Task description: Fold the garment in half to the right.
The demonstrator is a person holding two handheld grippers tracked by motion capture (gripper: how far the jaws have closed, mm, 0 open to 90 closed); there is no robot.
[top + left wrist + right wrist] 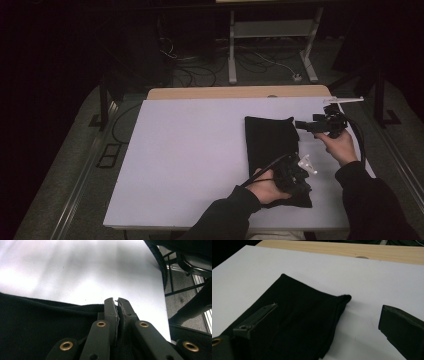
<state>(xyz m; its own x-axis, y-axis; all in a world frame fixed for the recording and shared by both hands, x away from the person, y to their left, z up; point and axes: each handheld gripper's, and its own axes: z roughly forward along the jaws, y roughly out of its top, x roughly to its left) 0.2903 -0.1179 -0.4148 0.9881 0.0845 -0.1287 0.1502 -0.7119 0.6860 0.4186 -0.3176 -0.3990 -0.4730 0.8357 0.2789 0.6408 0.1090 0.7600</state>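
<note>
Left gripper view shows the left gripper (117,305) with jaws pinched on the folded black fabric cloth (42,325), its lower part cut off. Right gripper (324,322) jaws stand wide, nothing gripped, the cloth's far corner between them.

A white sheet (190,150) covers nearly all of my bench (210,92), leaving a strip of pale wood bare along the far edge. Beyond it, on the grey floor (65,150), stands the white frame of another table (272,30), with loose cables (200,70) trailing beneath and a small white plug block (297,77) lying beside one leg. The room behind is dark.
</note>
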